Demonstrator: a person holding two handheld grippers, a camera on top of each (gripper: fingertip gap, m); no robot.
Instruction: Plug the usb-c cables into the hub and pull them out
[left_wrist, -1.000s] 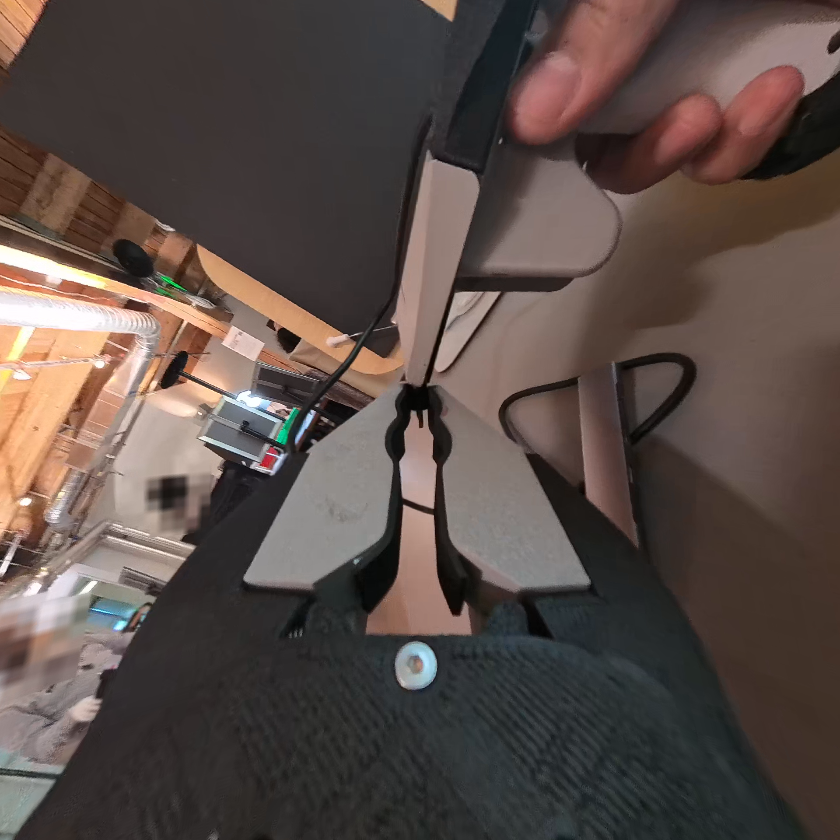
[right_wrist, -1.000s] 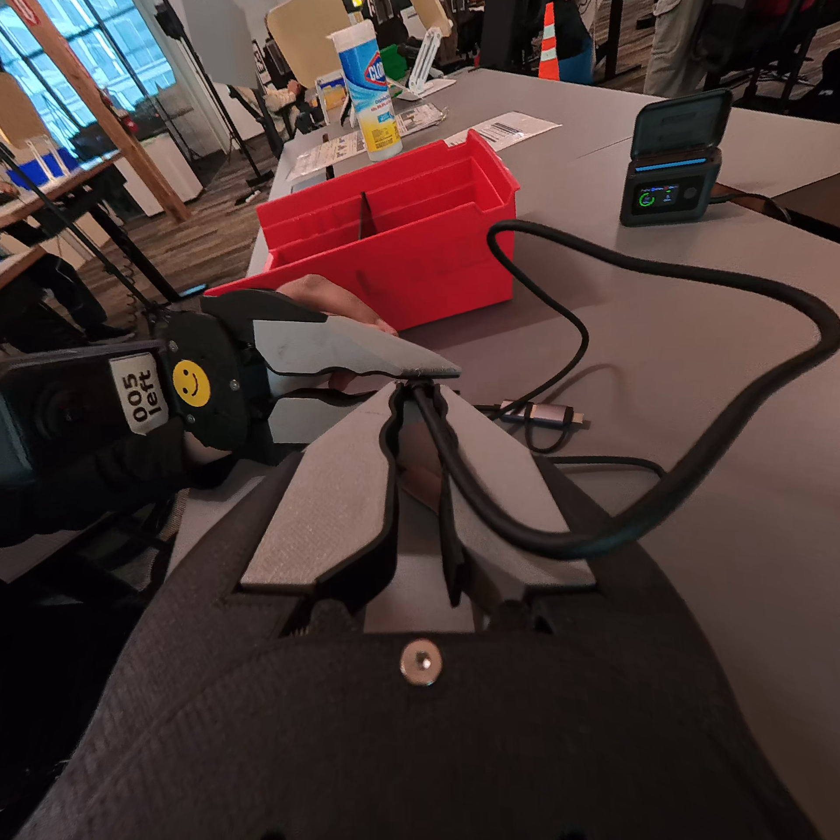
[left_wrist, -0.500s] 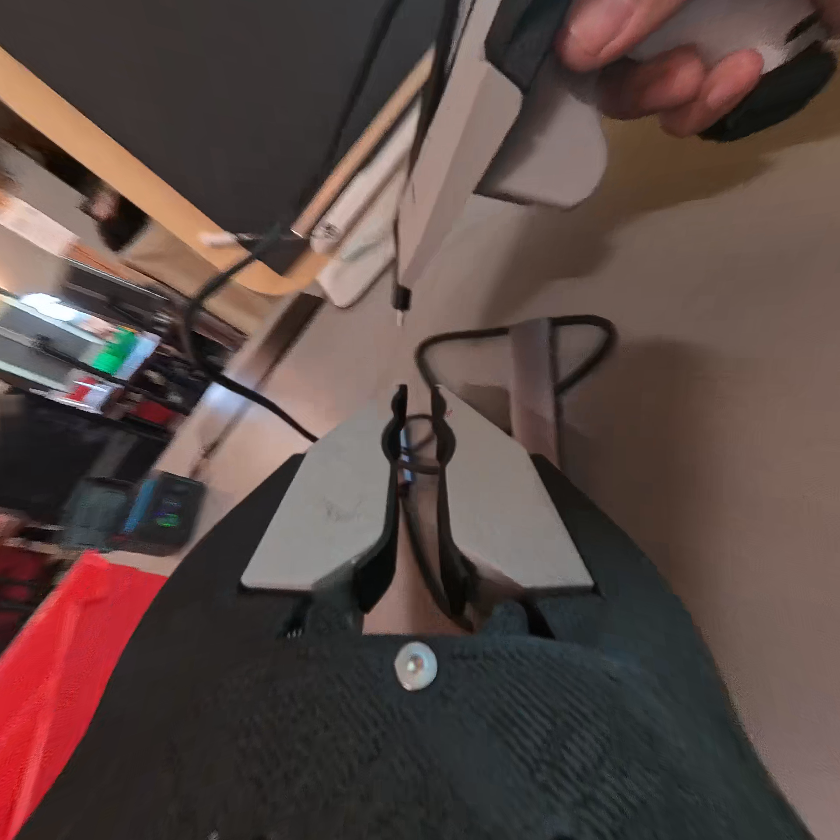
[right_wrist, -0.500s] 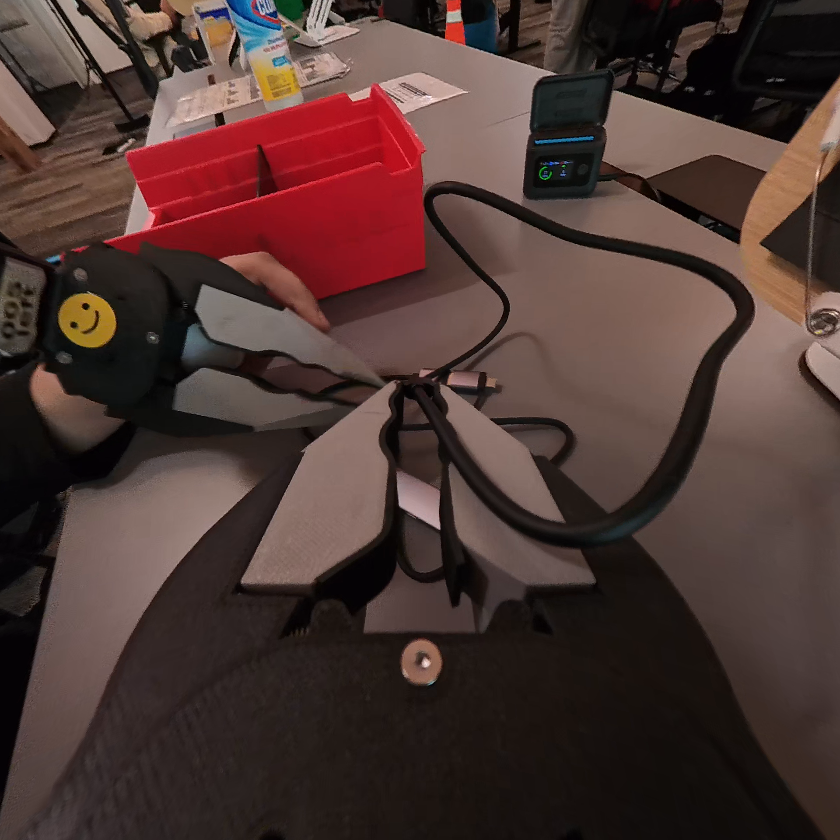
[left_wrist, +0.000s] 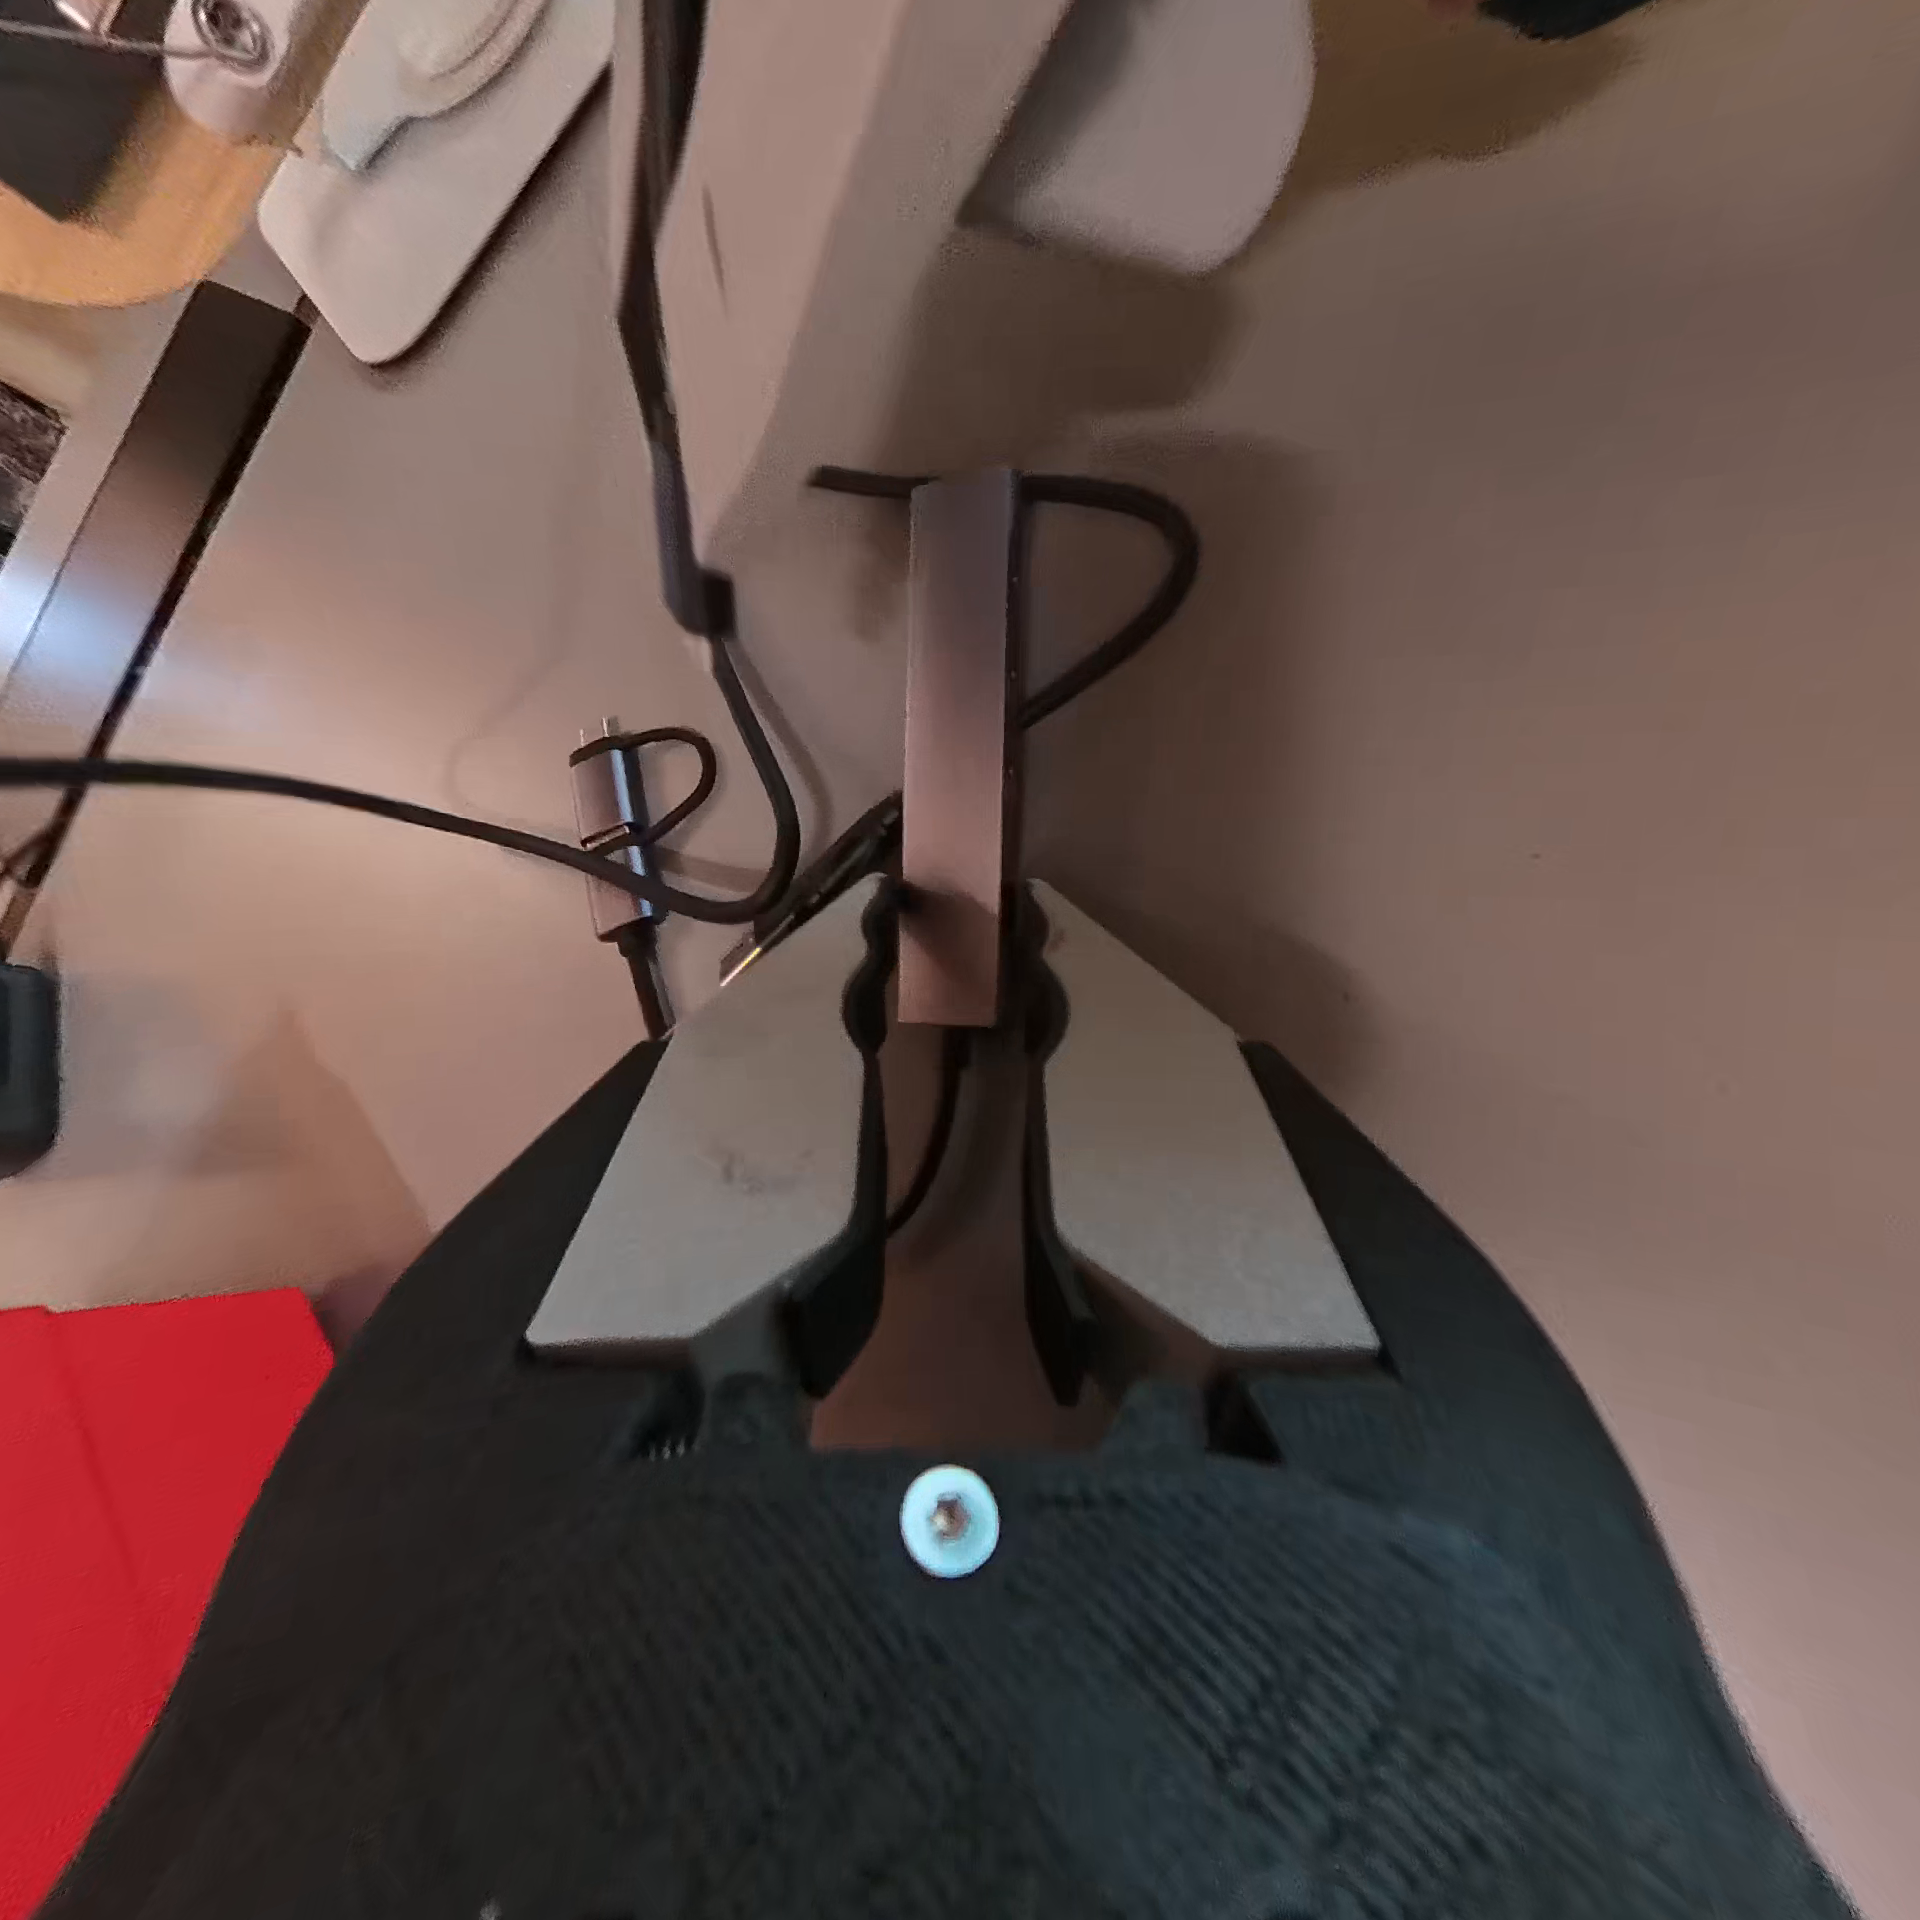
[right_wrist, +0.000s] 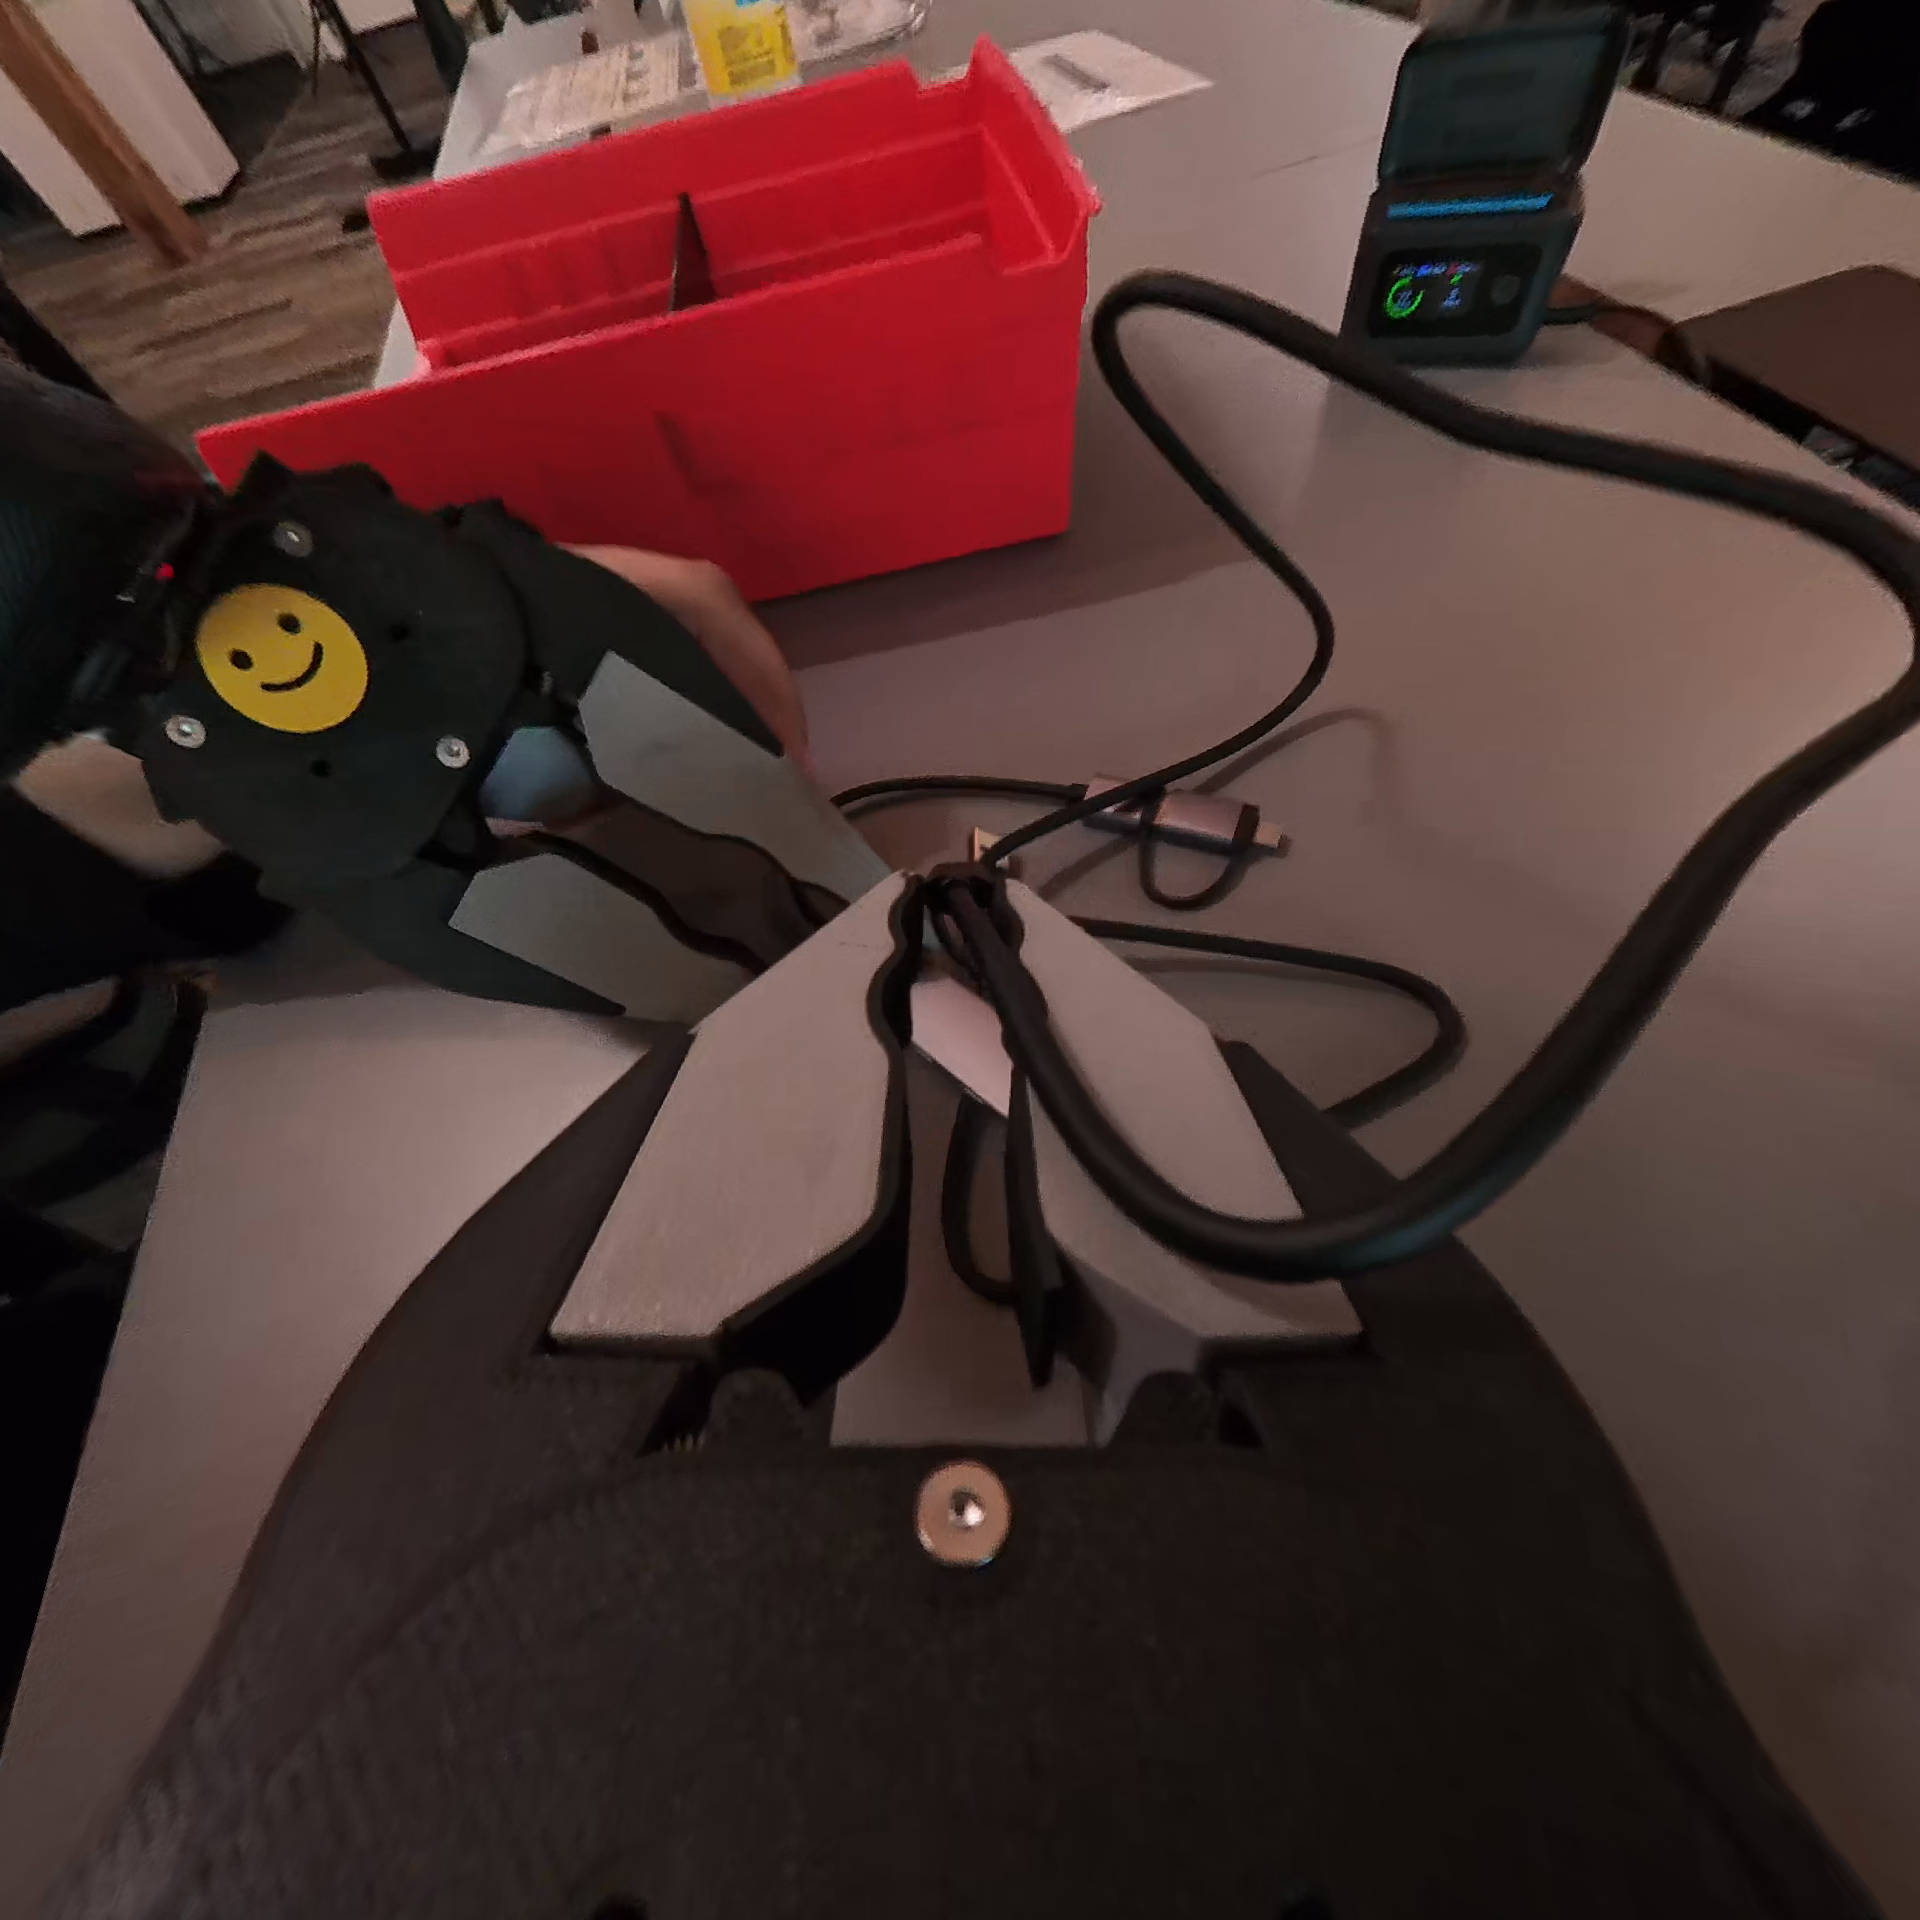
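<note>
Surface (right_wrist: 1558, 1143) of smooth grey laminate carries everything here. On its far part stands a red plastic bin (right_wrist: 748, 416), box-shaped, with a thin divider and ribbed inner walls. To the right of the bin there is a small dark device (right_wrist: 1455, 260) with an opened lid and a lit screen.

A thick black cable (right_wrist: 1621, 1081), round and rubbery, makes a big loop across the surface and comes back to the right claw (right_wrist: 961, 904). This claw has flat grey fingers with wavy black pads, and it is clenched on the thick black cable near its end (the plug itself I cannot see clearly).

The left claw (left_wrist: 956, 914) has the same matte grey plates on a black woven-looking body. Its jaws stand apart, on either side of the near end of the hub (left_wrist: 956, 748), a slim brownish metal bar that lies on the surface; whether the pads touch it I cannot tell. A thin black cord (left_wrist: 1132, 592) curls out from the far end of the hub.

Just left of the hub lies a small metallic adapter plug (left_wrist: 613, 821), with a short looped tether, crossed by a thin cable (left_wrist: 312, 790).
</note>
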